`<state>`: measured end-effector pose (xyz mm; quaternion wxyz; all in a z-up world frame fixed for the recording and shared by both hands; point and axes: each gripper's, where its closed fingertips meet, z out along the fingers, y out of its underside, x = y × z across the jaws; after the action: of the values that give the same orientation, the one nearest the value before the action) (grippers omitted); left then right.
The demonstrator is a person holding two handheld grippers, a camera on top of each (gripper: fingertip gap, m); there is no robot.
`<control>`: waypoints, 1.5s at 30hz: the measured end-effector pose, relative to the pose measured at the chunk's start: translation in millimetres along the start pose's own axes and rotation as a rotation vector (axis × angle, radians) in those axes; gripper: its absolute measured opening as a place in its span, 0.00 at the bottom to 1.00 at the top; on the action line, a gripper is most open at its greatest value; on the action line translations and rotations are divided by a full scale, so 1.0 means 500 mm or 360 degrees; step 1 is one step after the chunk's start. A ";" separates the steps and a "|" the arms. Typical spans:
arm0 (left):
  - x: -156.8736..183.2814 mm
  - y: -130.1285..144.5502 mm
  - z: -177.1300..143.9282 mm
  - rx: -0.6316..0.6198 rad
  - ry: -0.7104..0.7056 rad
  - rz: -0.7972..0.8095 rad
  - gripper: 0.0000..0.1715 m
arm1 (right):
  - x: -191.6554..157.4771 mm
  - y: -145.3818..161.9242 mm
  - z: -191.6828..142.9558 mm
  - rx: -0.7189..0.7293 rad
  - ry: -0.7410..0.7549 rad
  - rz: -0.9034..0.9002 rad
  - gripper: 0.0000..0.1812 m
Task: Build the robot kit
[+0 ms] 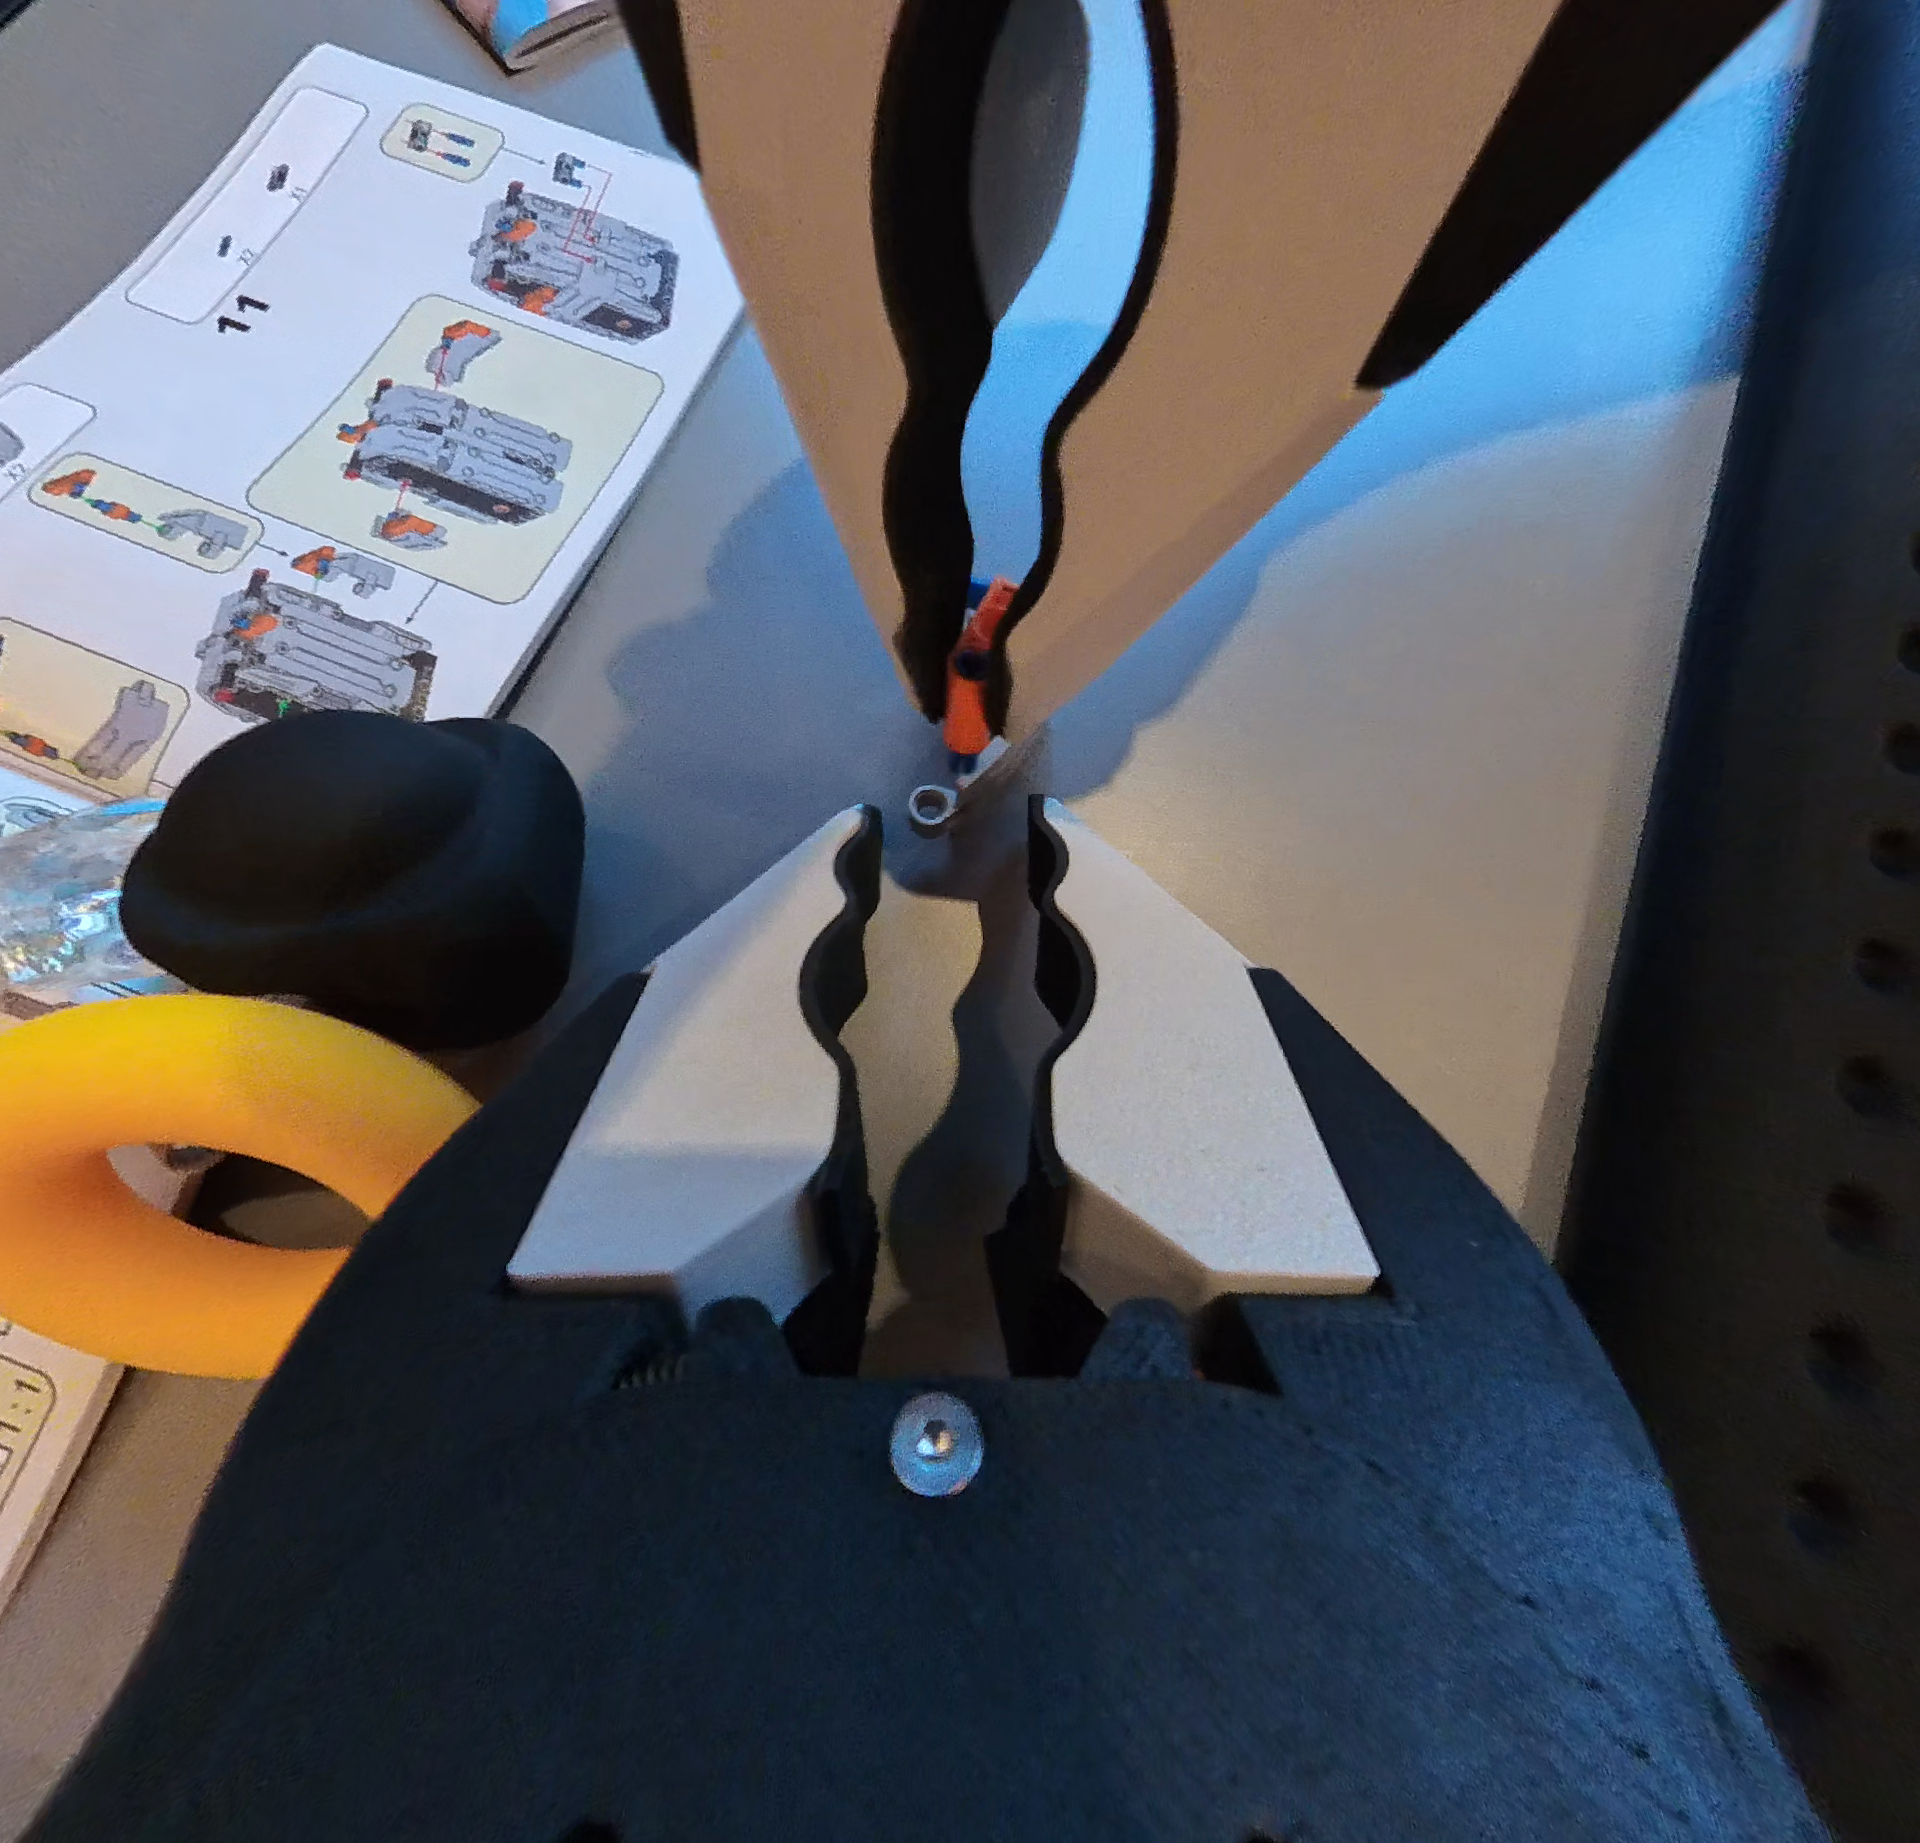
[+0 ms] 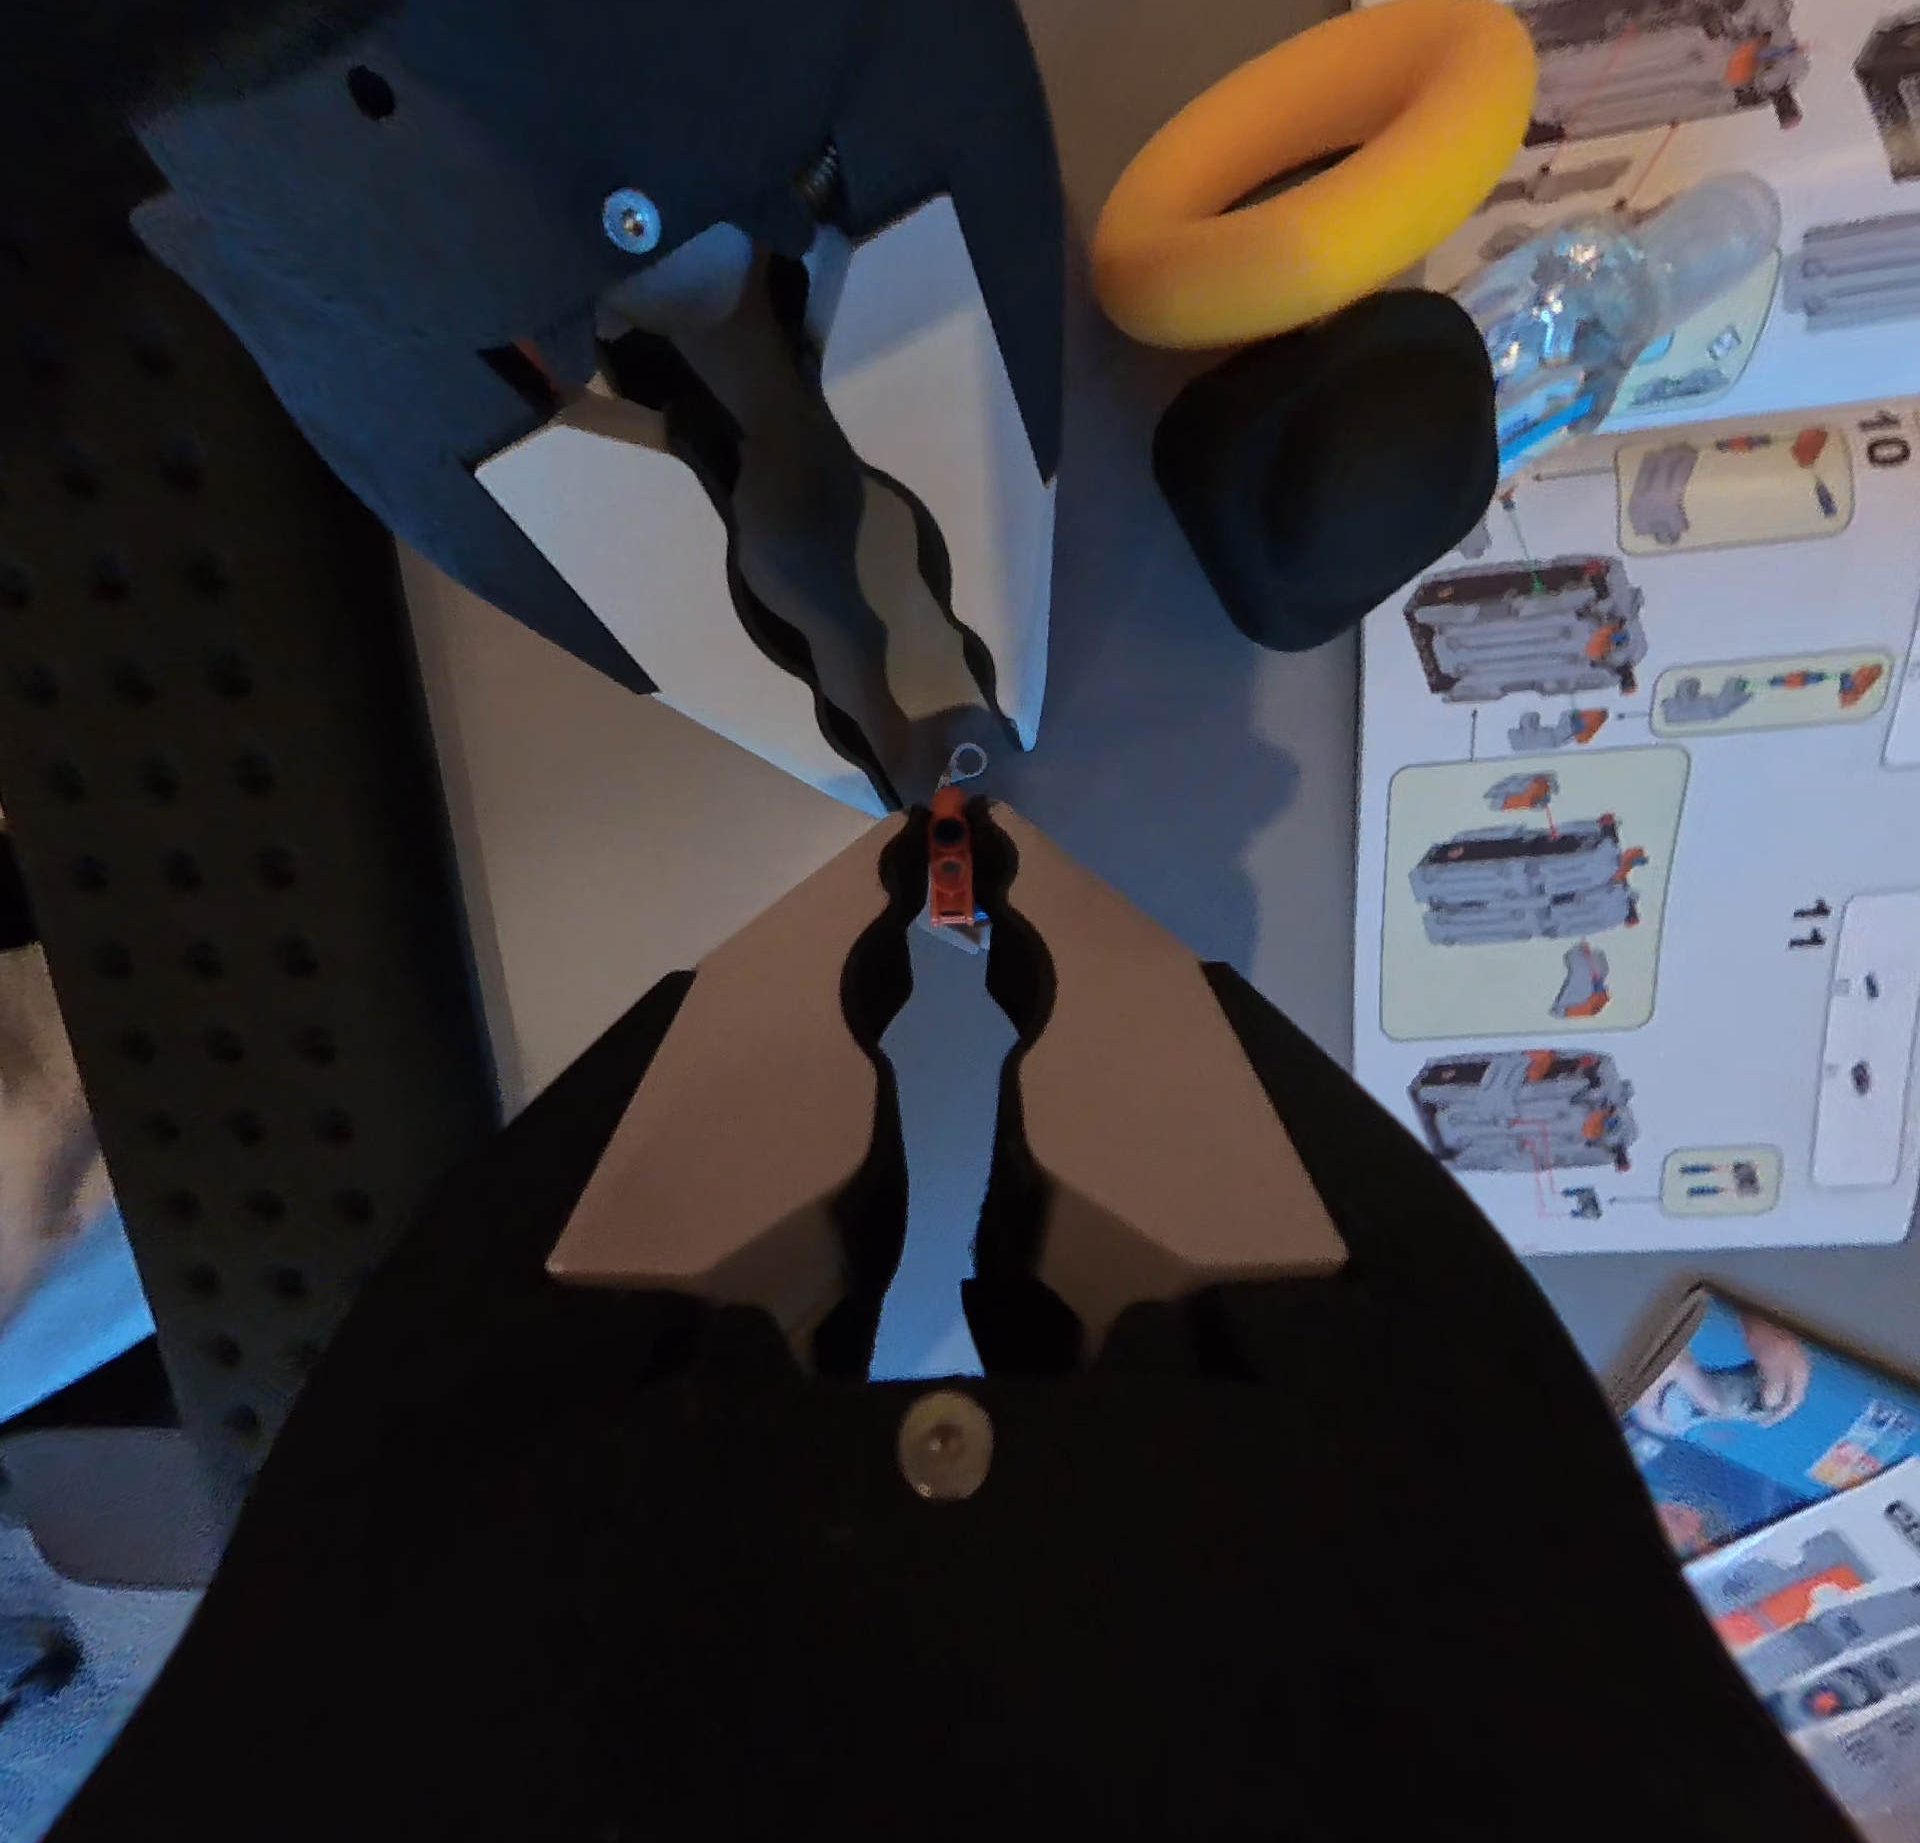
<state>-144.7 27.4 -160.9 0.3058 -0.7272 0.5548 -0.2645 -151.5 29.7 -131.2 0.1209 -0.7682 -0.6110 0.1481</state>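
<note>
Two grippers tip to tip over grey table (image 1: 1351, 702).

We see right gripper (image 2: 951, 837) pinching small orange plastic connector (image 2: 948, 858); left gripper (image 1: 954, 817) unclenched, straddling small grey plastic ring piece (image 1: 930, 806) just beside it.

The clear plastic bottle (image 1: 62, 889) is cut off by the left edge, partly hidden behind the black knob (image 1: 353, 879)

Grey tabletop (image 1: 1403, 650) is carrying everything. Open building-instruction booklet (image 1: 343, 391) is lying flat on it at one side, pages up. Yellow foam ring (image 1: 135, 1170) and black rounded cap-like piece (image 1: 353, 868) are sitting just beside each other at the booklet's edge. Clear crinkled plastic bag (image 2: 1621, 287) is resting on the booklet pages. Blue printed box (image 2: 1745, 1430) is lying near the booklet's corner. Small grey ringed part (image 1: 928, 808) is lying on bare table.
</note>
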 end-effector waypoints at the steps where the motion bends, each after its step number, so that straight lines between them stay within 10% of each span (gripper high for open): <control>1: -0.002 0.000 0.000 0.0003 0.0002 0.0004 0.14 | -0.002 -0.004 0.000 0.0025 -0.0026 -0.0049 0.03; 45: 0.042 -0.045 -0.009 0.0099 0.0113 0.0233 0.03 | 0.016 0.049 -0.010 0.0767 0.0082 0.0265 0.03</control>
<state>-128.2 10.8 -140.4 0.3270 -0.6650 0.6085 -0.2840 -126.1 32.0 -136.3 0.3035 -0.7683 -0.4894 0.2795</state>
